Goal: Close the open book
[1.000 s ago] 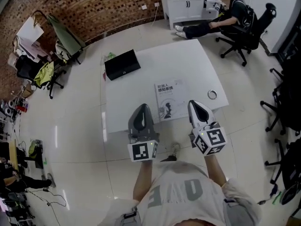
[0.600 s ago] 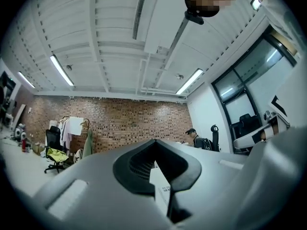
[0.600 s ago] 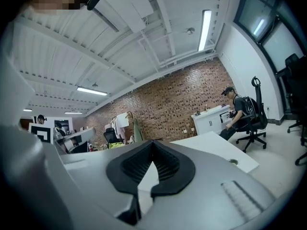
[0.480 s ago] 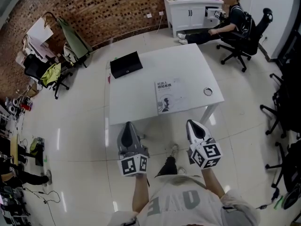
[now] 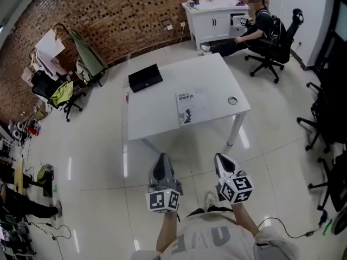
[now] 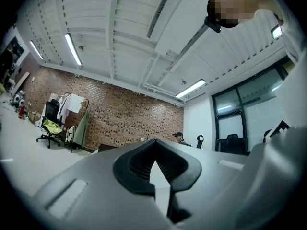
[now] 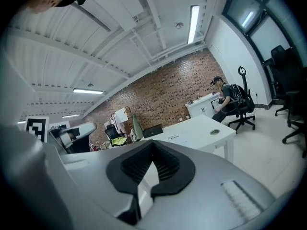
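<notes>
The book (image 5: 191, 107) lies closed, cover up, near the front edge of the white table (image 5: 173, 85). Both grippers hang over the floor well short of the table, beside each other. My left gripper (image 5: 161, 158) is shut with nothing between its jaws, and my right gripper (image 5: 219, 157) is shut and empty too. In the left gripper view the jaws (image 6: 154, 141) meet at the tip and point toward the brick wall. In the right gripper view the jaws (image 7: 152, 143) are together, with the table (image 7: 201, 128) and the book (image 7: 173, 137) far beyond them.
A black box (image 5: 145, 77) sits at the table's far left and a small ring (image 5: 232, 100) near its right edge. A person sits on an office chair (image 5: 271, 42) at the back right. More chairs (image 5: 325, 118) stand along the right, and a cluttered chair (image 5: 62, 93) on the left.
Both grippers have drawn back from the table's front edge and now hang over the floor. The table and book look farther away. The book stays closed and unmoved.
</notes>
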`<state>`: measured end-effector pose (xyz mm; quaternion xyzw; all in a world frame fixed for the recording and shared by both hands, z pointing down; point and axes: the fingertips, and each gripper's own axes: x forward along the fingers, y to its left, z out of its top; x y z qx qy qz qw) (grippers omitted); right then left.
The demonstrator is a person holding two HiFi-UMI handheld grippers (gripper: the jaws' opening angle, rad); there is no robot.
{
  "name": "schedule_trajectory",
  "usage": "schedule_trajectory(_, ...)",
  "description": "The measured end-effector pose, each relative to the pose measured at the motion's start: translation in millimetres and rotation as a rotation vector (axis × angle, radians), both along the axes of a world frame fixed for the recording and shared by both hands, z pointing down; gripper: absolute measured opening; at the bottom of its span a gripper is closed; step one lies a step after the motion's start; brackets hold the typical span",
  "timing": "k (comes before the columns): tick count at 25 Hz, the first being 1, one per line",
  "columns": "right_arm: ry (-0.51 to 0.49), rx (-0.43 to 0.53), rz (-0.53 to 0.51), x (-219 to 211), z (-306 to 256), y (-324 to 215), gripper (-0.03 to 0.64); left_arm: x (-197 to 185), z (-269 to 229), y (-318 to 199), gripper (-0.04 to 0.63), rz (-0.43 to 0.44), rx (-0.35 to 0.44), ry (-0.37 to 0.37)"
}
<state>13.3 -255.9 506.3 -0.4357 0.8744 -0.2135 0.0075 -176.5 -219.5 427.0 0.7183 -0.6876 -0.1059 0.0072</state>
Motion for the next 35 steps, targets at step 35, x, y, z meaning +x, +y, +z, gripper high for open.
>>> schedule_trajectory(35,0.02,0.231,-0.148,76,-71,454,0.003,100,-25,482,0.012,-0.112,0.105,0.001)
